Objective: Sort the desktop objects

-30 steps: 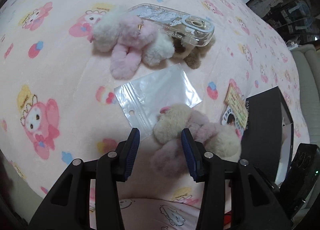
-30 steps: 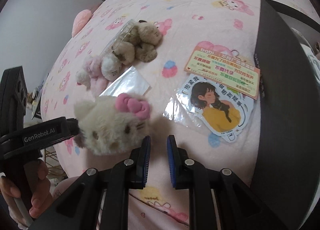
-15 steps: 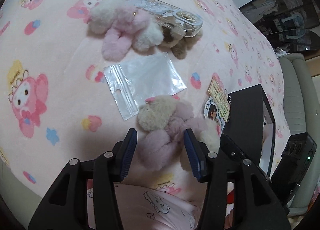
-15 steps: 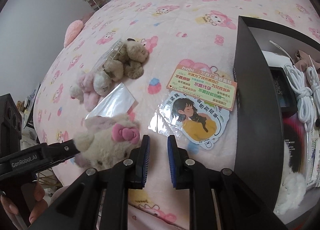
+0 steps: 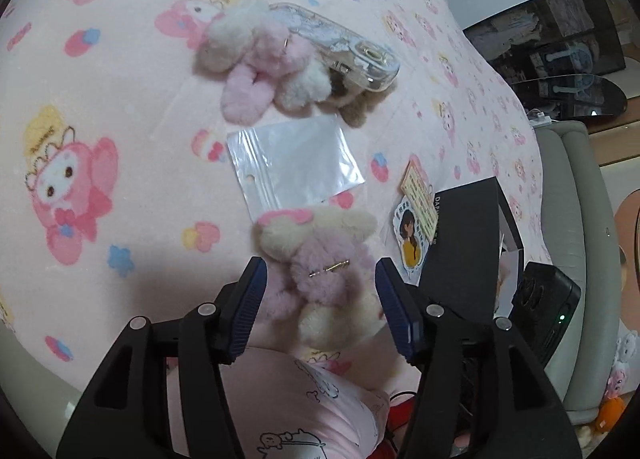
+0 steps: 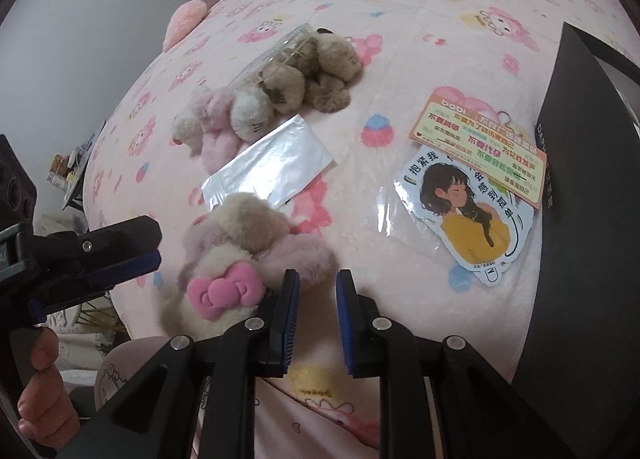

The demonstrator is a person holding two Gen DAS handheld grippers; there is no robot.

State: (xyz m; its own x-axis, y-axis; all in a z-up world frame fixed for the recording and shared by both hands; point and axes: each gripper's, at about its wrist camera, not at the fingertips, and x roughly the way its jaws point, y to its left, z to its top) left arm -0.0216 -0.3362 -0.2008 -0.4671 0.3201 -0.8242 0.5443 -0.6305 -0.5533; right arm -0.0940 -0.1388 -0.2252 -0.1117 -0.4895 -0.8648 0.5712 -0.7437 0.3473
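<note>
Nearest the cameras, the left gripper (image 5: 320, 299) is spread wide around a cream and pale pink plush cat (image 5: 320, 259) with a pink bow (image 6: 224, 291); its blue pads stand either side of the toy with gaps visible, so it appears to frame the plush rather than squeeze it. The toy seems to rest at the near edge of the pink cartoon-print blanket (image 5: 100, 79), though whether it fully touches the fabric cannot be told. The right gripper (image 6: 316, 307) hovers just beside the plush, its jaws narrowly parted and holding nothing. A little farther out lies a flat clear zip bag (image 5: 292, 163), empty as far as can be seen. To the right, a sticker of a girl in a yellow top (image 6: 468, 211) and an orange card with printed text (image 6: 480, 143) overlap, next to the edge of a black box (image 6: 580, 179). Farthest away, a second pink and white plush (image 5: 260, 55), a brown plush (image 6: 316, 71) and a clear phone case (image 5: 348, 47) sit bunched together. Judging from this spread, sorting looks barely begun: every item shown is out on the blanket, none visibly grouped or put away, and the near plush seems the piece in hand.
</note>
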